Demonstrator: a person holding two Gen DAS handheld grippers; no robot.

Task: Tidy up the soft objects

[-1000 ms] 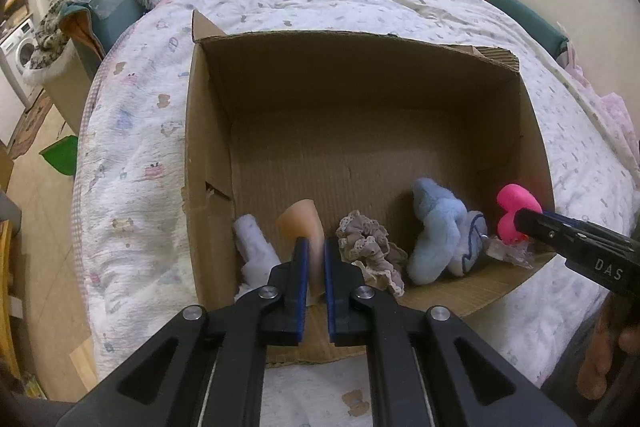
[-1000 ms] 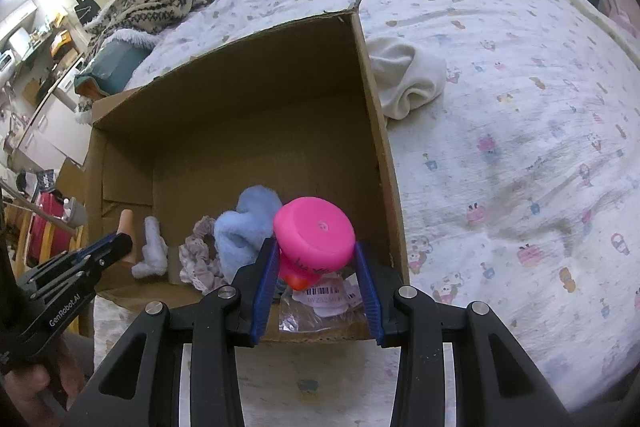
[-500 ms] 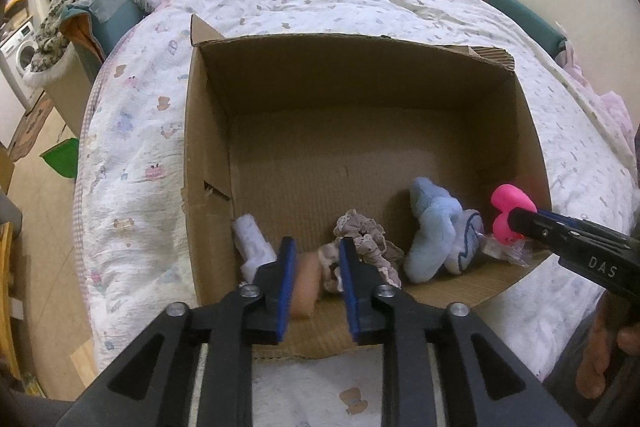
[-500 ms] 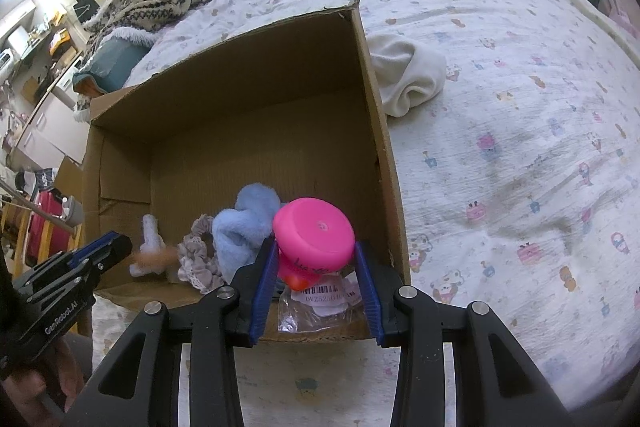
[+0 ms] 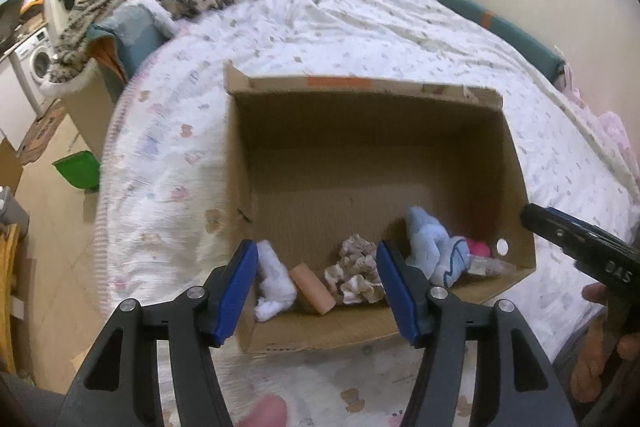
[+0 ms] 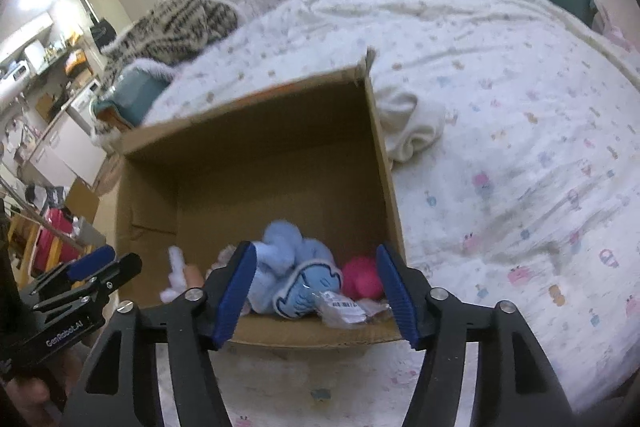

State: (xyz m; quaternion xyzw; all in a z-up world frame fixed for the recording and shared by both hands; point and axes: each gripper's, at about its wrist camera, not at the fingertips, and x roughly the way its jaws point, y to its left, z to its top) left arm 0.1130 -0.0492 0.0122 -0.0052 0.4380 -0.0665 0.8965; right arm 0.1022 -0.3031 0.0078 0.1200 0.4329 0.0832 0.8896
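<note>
One cardboard box [image 5: 372, 147] sits on a bed [image 5: 360, 23] with a printed white quilt. Along the box's near wall lie five soft things — a white fluffy piece [image 5: 274, 279], a peach sponge [image 5: 312, 287], a beige scrunchie [image 5: 358, 269], a light-blue plush [image 6: 288, 267] and a pink toy [image 6: 362, 277]. The left gripper [image 5: 316, 291] and right gripper [image 6: 316, 287] hang over that wall, jaws opening, pinching nothing. A cream towel [image 6: 412, 123] lies right of the box.

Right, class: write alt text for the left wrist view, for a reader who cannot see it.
An open brown cardboard box sits on a white patterned bedspread, holding a white fluffy toy, a peach foam block, a beige frilly scrunchie, a light blue plush and a pink toy. The left tongs hang above, opening, holding nothing.
</note>
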